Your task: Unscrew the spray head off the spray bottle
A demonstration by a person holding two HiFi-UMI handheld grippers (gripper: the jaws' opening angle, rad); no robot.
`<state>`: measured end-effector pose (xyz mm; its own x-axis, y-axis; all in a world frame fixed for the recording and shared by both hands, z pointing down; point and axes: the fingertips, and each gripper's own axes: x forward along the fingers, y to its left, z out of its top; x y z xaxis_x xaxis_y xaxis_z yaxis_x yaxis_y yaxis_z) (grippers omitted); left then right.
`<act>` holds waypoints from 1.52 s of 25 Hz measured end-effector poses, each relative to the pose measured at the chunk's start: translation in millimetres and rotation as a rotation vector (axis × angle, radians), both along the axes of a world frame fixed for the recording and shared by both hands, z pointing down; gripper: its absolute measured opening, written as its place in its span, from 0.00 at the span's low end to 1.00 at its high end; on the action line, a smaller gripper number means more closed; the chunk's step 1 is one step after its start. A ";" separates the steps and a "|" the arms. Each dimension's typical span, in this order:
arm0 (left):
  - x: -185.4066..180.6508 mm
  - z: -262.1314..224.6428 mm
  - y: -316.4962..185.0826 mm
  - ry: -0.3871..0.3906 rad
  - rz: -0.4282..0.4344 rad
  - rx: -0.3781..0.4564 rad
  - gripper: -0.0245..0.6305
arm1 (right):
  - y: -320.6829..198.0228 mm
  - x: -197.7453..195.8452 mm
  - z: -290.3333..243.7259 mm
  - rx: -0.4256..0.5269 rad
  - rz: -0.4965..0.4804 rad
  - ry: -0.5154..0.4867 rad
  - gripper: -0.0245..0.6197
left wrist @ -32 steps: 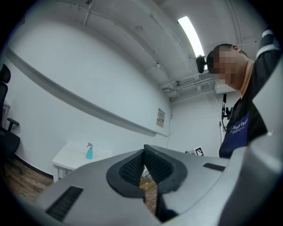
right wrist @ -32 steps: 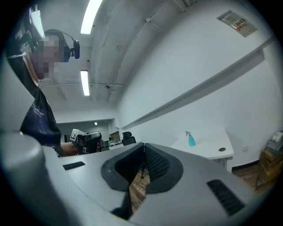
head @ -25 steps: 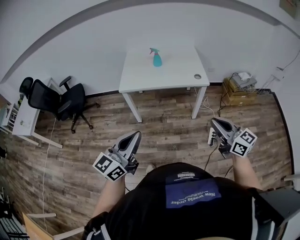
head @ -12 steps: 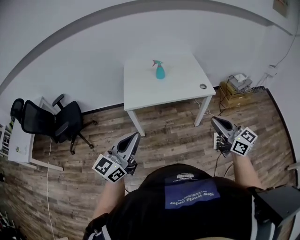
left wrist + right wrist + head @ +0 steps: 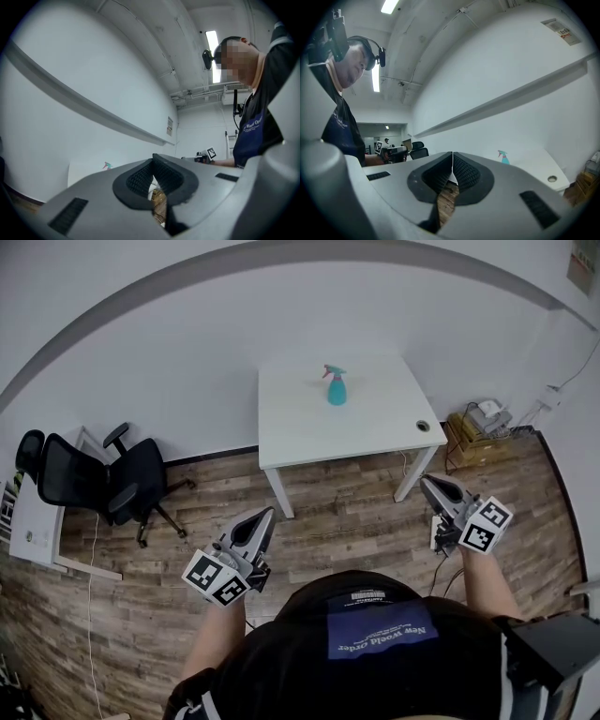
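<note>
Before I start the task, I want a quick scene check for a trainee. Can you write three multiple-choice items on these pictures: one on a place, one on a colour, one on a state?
1. Where does the spray bottle stand?
A. in a sink
B. on the white table
C. on a stool

2. What colour is the bottle's body?
A. red
B. yellow
C. teal

3. How do the left gripper and the right gripper stand?
A. both shut and empty
B. left shut on the bottle
C. both wide open

Answers:
1. B: in the head view the bottle stands upright on the table, towards its far edge.
2. C: the body shows teal against the white tabletop.
3. A: each gripper view shows the pads together with nothing between them, far from the bottle.
</note>
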<state>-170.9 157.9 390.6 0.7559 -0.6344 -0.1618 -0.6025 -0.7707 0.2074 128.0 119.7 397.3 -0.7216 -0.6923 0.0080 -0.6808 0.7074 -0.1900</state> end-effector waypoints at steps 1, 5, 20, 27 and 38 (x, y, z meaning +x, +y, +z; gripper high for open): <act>2.4 0.2 -5.7 -0.001 -0.004 -0.002 0.03 | -6.6 1.7 0.6 -0.002 -0.006 -0.001 0.03; 23.3 0.3 -26.2 -0.022 -0.022 -0.006 0.03 | -34.1 19.9 10.2 -0.015 -0.031 -0.014 0.03; 164.4 -20.0 -118.3 -0.029 -0.172 0.011 0.03 | -170.9 138.9 3.6 0.014 -0.232 -0.045 0.03; 209.4 -10.6 -136.8 -0.064 -0.172 -0.024 0.03 | -194.5 178.1 27.7 -0.020 -0.243 -0.083 0.03; 215.9 4.0 -184.8 -0.051 -0.069 -0.048 0.03 | -211.8 188.1 37.6 -0.041 -0.167 -0.046 0.03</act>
<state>45.0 -26.9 394.6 0.7164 -0.6916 -0.0921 -0.6648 -0.7167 0.2109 316.2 -92.1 434.9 -0.8266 -0.5627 -0.0013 -0.5447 0.8007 -0.2494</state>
